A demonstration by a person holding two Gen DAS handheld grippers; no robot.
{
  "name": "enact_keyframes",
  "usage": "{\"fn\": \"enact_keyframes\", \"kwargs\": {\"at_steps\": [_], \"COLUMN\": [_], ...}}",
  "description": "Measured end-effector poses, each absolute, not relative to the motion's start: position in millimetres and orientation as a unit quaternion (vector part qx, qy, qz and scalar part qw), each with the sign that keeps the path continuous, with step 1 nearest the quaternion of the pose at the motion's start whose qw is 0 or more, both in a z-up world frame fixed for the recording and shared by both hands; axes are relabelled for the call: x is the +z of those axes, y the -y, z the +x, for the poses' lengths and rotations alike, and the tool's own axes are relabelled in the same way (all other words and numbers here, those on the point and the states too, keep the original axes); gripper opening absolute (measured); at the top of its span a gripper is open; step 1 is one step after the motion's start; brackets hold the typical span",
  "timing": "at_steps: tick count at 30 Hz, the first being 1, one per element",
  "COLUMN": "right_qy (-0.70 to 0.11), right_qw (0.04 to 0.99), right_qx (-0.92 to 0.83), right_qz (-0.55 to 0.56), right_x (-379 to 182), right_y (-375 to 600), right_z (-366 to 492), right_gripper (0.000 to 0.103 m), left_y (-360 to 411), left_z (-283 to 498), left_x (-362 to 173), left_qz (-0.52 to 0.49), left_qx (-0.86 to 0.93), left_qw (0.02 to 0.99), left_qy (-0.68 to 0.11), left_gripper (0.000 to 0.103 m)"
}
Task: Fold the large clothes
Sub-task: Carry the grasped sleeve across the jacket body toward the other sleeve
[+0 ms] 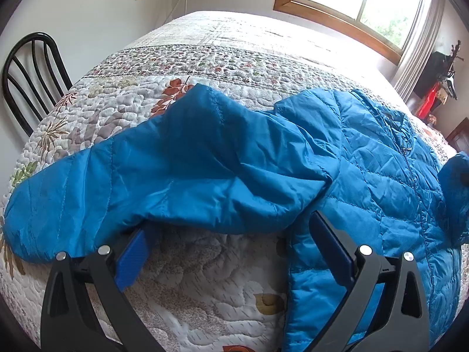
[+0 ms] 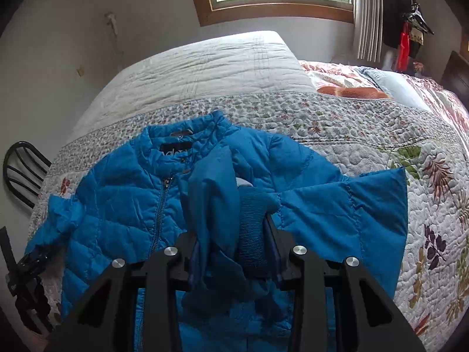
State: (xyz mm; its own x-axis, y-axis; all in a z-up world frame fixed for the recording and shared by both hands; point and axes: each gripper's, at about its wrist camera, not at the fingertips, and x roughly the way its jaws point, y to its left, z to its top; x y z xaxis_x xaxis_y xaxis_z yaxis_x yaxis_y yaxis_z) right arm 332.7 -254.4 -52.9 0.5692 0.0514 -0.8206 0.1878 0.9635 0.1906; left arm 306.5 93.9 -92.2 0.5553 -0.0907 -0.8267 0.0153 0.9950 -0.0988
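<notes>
- Spread front-up on the quilted bed (image 1: 205, 308): blue puffer jacket (image 2: 123, 193), zipped, collar toward the window.
- Probably light, soft and slippery; best pinched at seams or cuffs.
- Right gripper (image 2: 231, 234) clenched on the bunched sleeve cuff (image 2: 252, 228).
- Left gripper (image 1: 231, 234) released, jaws wide, just below the other sleeve (image 1: 146, 176).

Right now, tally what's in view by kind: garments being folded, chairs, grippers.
Blue jacket: 1
Black chair: 1
Grippers: 2, left gripper open, right gripper shut on the jacket's cuff
Total: 4
</notes>
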Motion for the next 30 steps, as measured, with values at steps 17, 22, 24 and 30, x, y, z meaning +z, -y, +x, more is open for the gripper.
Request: {"fn": "enact_keyframes", "kwargs": {"at_steps": [17,22,24,30], "right_qy": [-0.403,-0.435,-0.443,-0.479], "right_qw": [0.889,0.888,0.881,0.857], "right_qx": [0.116,-0.018,-0.063,-0.066], "right_qz": [0.184,0.147,0.150,0.178], "right_x": [-21,-37,-49,-98], "right_y": [268,306,329,359], "right_z": [293,286,282,286], "right_gripper": [0.054,0.054,0.054,0.054], "left_y": [-81,-72,-61,2], "left_z": [309,292,282,270], "left_x": [-83,-68,-58,-47], "left_qz": [-0.011,0.001,0.005,0.023], "left_qx": [-0.012,-0.027,-0.045,-0.137], "left_qw": [0.889,0.898,0.901,0.887], "left_qy": [-0.457,-0.440,-0.431,-0.440], "left_gripper": [0.100,0.100,0.100,0.100]}}
